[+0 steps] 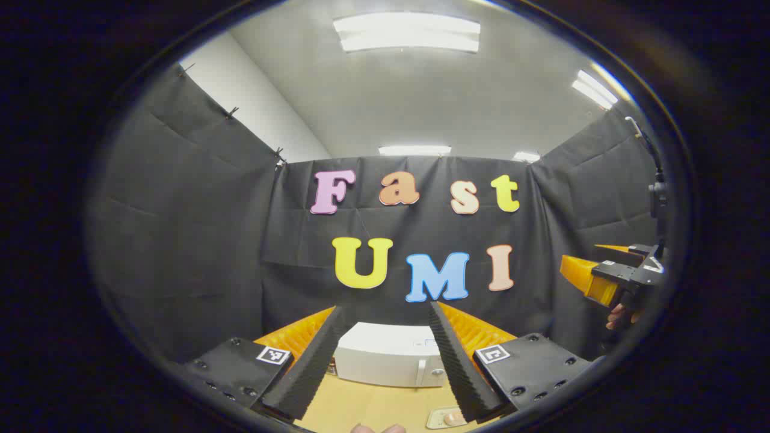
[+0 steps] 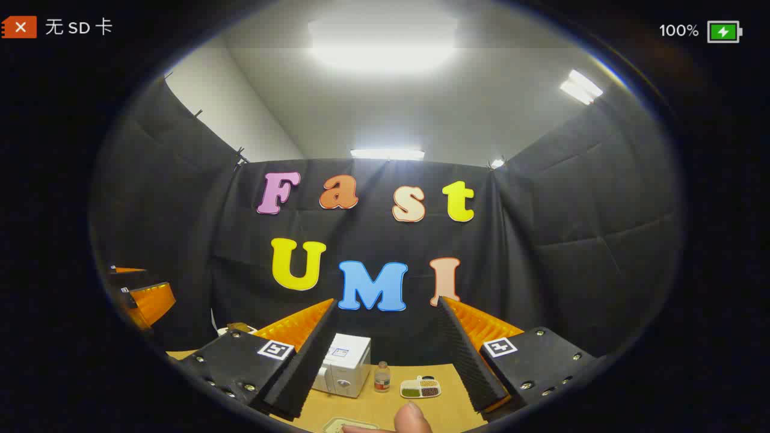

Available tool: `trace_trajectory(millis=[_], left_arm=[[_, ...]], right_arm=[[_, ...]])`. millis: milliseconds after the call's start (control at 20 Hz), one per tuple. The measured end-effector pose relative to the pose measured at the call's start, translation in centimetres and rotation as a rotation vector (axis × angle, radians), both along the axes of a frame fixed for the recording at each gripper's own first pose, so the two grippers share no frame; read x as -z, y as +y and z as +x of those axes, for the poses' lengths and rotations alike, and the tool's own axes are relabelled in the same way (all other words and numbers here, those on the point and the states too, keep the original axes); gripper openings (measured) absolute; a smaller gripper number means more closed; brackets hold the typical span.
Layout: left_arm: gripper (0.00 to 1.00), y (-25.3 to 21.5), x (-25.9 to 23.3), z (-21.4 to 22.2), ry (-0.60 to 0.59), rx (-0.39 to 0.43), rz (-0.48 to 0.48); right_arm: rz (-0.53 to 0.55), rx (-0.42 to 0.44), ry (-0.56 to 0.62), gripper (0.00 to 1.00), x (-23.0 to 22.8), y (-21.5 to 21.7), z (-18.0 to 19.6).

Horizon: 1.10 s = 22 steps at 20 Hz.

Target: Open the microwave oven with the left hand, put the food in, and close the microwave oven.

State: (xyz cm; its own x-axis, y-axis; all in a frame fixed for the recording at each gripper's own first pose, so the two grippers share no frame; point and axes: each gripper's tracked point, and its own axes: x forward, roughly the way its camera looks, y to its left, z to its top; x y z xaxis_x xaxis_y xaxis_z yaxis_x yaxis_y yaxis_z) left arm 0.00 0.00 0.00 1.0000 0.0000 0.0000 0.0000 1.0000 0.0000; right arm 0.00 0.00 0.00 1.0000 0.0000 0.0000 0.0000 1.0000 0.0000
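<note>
I hold my left gripper [image 1: 385,328] up and level, its two fingers spread wide apart with nothing between them. Through the gap, in the left gripper view, I see the microwave [image 1: 390,362], a white box with its door shut, standing on the wooden table [image 1: 373,406] against the black cloth wall. Its handle and knobs sit on the side toward my right finger. A small pale tray [image 1: 444,417] lies on the table in front of the microwave's right corner (I cannot make out what is in it from here). At the far right edge of that view my other hand [image 1: 619,316] holds the right gripper, raised well above the table.

My right gripper [image 2: 388,316] is likewise wide open and empty. In the right gripper view the microwave [image 2: 344,364] shows at an angle beside my left finger. Just to its right stands a little jar [image 2: 382,377], and next to that a divided food dish [image 2: 420,388] with green and brown fillings. A thumb [image 2: 412,418] pokes up at the bottom edge.
</note>
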Motion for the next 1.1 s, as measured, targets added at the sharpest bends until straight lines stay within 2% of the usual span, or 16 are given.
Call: trace_trajectory(millis=[100,300,700,950,1100], left_arm=[[0.96,-0.1,0.1,-0.1,0.005,-0.004,-0.001],[0.94,-0.7,0.1,0.0,0.007,0.002,0.012],[0.96,-1.6,0.0,0.2,0.01,0.005,0.028],[0.94,-2.1,0.2,0.3,0.019,0.0,0.028],[0.96,-3.1,1.2,0.9,0.039,0.007,0.033]], right_arm=[[-0.001,-0.01,-0.003,0.99,-0.1,0.3,-0.1],[-0.002,-0.018,-0.003,0.99,-0.1,0.2,0.1],[0.0,-0.014,0.004,0.99,-0.1,-0.6,-0.1],[-0.009,-0.017,0.004,0.98,0.0,-1.2,0.1],[-0.024,-0.016,0.01,0.98,0.3,-2.3,0.3]])
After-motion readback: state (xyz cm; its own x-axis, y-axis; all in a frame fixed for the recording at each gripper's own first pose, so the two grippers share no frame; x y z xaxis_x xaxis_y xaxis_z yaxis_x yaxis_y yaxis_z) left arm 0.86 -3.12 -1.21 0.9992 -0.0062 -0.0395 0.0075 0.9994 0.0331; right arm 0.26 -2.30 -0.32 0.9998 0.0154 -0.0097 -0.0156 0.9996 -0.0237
